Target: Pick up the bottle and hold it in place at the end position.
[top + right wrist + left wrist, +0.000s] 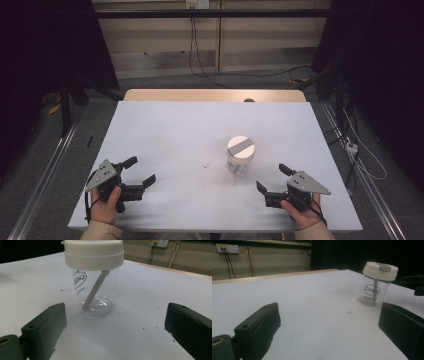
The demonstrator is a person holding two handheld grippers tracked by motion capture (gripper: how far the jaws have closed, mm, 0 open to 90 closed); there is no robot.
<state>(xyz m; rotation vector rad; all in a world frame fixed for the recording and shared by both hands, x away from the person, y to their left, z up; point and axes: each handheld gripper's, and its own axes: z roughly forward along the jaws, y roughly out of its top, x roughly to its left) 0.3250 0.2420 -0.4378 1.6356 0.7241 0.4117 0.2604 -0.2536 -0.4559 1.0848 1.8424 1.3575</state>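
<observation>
Nothing looks started: the lidded clear cup (240, 155) stands untouched on the table (165, 135), nearer the right tool (278, 177) than the left tool (139, 170), both gaping empty.

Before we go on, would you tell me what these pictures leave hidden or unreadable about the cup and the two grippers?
- Cup print: in the right gripper view it reads mirrored through the clear wall and the inner straw hides part of it; in the left gripper view the small lower line is blurred.
- Lid: its top is cut off by the upper edge in the right gripper view.
- Left gripper and right gripper: the hands cover their handles in the high view.
</observation>
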